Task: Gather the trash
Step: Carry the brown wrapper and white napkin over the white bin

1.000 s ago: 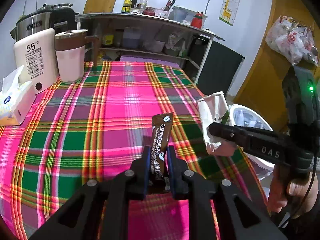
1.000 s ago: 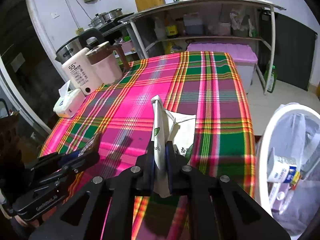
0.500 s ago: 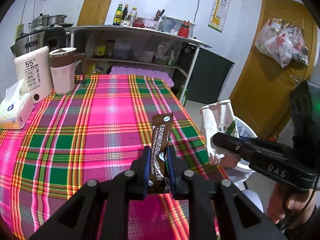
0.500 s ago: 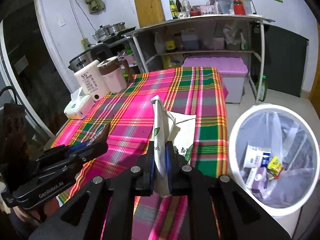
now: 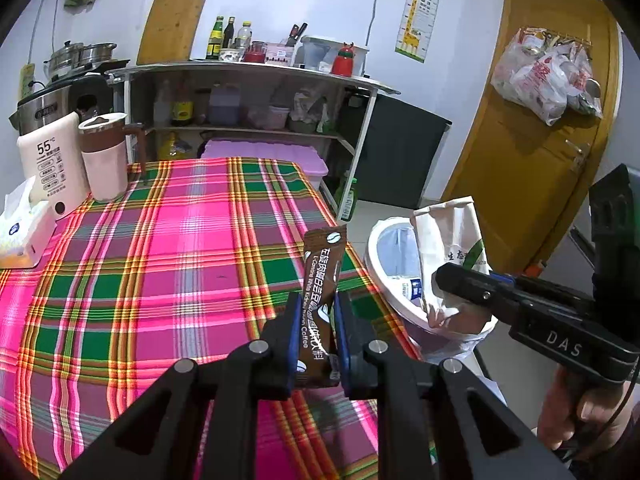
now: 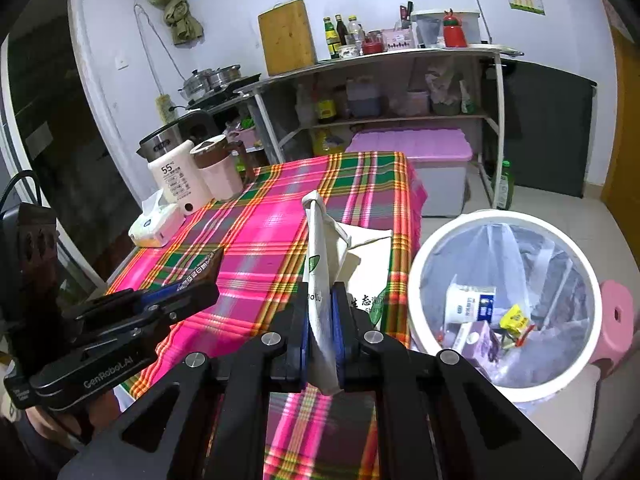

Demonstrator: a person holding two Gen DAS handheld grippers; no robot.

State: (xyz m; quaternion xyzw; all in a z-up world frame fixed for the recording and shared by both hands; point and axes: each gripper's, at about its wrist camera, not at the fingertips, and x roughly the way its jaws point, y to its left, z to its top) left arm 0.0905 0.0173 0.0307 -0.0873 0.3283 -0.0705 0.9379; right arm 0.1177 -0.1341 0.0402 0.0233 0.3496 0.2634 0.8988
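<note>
Left gripper (image 5: 318, 334): clamped on brown coffee sachet (image 5: 320, 280), held upright above the near right part of the table.
Right gripper (image 6: 322, 334): clamped on white paper bag (image 6: 320, 280), pinched at a folded edge; bag standing tall between the pads.
Paper bag, seen from left wrist: hanging over the near rim of the trash bin (image 5: 386, 236).
Trash bin, seen from right wrist: white, round, lined with clear plastic, on the floor just beside the table's right edge; holds a small white carton (image 6: 470, 304), a yellow wrapper (image 6: 516, 318) and purple packaging.
Pink stool (image 6: 618, 312): touching or just behind the bin; cannot tell which.
Table (image 5: 160, 264): covered in pink, green and yellow plaid cloth.
Far left of table: tissue box (image 5: 18, 232), white appliance marked 55 (image 5: 50, 164), pink jug with brown lid (image 5: 104, 156).
Beyond table: purple-lidded storage box (image 6: 416, 148), metal shelf (image 5: 248, 68) with bottles and containers, wooden board (image 5: 172, 28) against the wall.
</note>
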